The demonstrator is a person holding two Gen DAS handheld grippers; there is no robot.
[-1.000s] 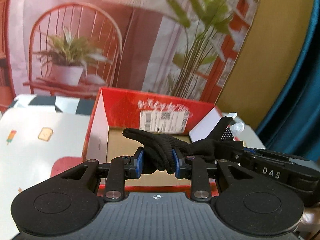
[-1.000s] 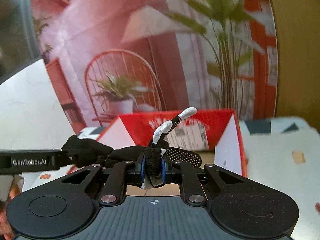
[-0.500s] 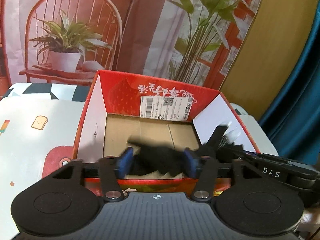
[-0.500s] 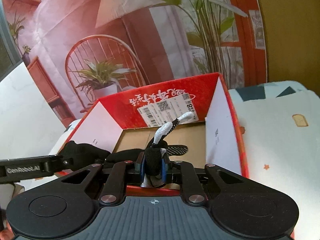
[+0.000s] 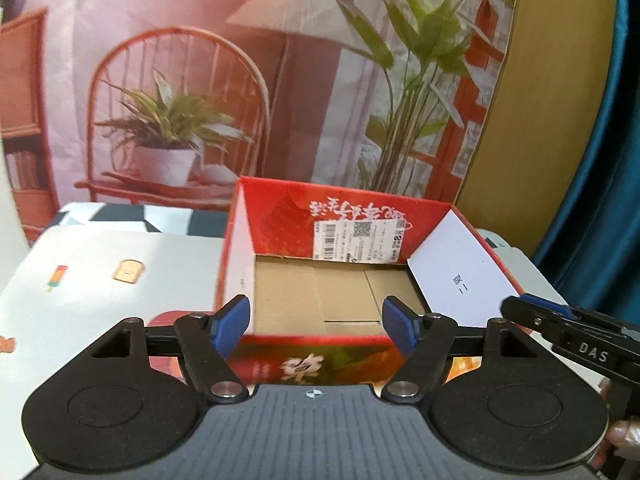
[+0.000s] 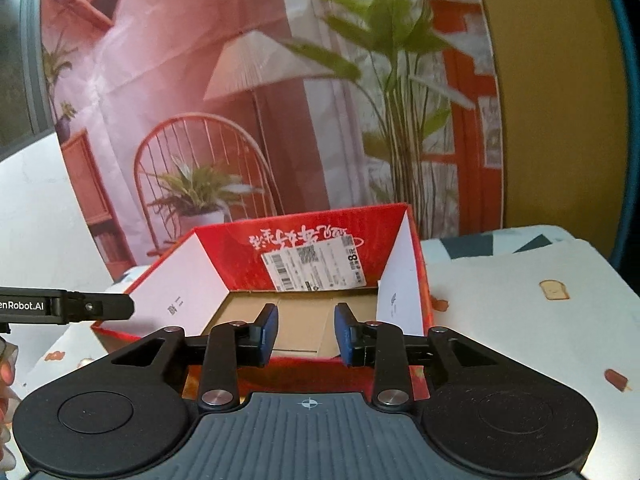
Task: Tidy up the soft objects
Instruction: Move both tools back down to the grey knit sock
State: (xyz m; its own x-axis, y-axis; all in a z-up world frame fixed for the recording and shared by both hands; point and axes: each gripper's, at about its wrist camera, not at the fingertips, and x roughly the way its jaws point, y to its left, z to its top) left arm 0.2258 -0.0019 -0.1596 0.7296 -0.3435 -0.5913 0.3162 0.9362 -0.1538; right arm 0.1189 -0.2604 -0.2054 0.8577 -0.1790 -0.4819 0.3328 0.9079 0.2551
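An open red cardboard box with a brown floor and a shipping label on its back wall stands straight ahead in both wrist views. My left gripper hovers at the box's near wall, its jaws opening wide with nothing between the blue pads. My right gripper is beside it over the same box, jaws opening too and empty. Each gripper sees the other at its side: the right gripper and the left gripper. No glove shows in either view; the near wall hides the front of the box floor.
The box stands on a white tablecloth printed with toast and popsicle pictures. A backdrop poster of a chair, plants and a lamp rises right behind it. A teal curtain hangs at the right. A person's fingers show at the left edge.
Both grippers held a black glove over the box a second ago. Both have opened and the glove has dropped out of sight. Both views have moved in on the box.
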